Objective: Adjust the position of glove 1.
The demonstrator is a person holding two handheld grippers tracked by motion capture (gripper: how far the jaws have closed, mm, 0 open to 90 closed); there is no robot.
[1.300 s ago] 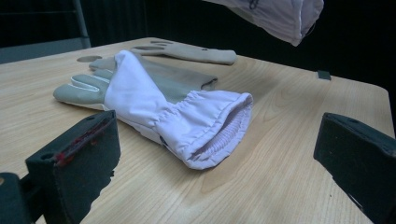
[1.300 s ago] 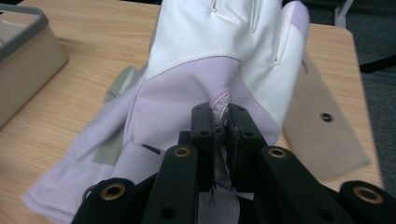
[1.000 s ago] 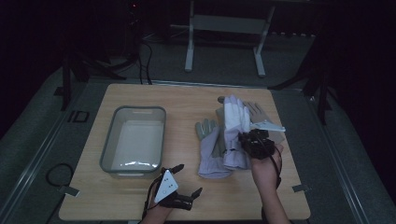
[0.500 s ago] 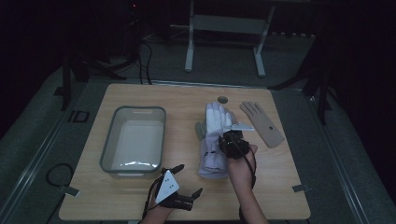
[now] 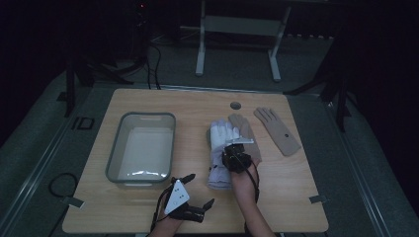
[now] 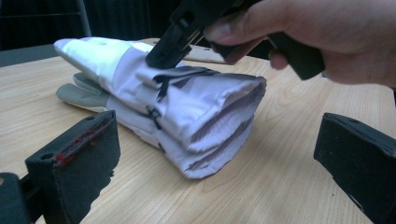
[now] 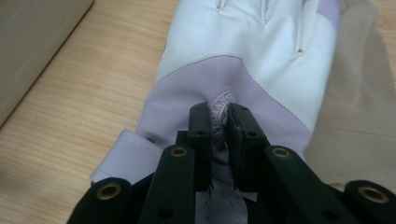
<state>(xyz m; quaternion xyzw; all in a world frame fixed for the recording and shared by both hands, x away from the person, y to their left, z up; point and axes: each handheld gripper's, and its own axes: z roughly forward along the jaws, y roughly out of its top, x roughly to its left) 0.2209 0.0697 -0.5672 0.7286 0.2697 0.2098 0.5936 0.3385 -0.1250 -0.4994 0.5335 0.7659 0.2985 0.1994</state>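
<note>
At frame center, the right tool pinches the white glove's cuff fabric on the counter, jaws nearly closed. The left tool waits wide open, empty. The thin pinch may slip when lifted, seemingly.

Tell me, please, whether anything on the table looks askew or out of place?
Mostly the gloves: a white-and-lilac glove lies stacked on another white one, overlapping a tan glove, while the second tan glove lies apart, angled. The right gripper pinches the top glove's fabric into a ridge.
</note>
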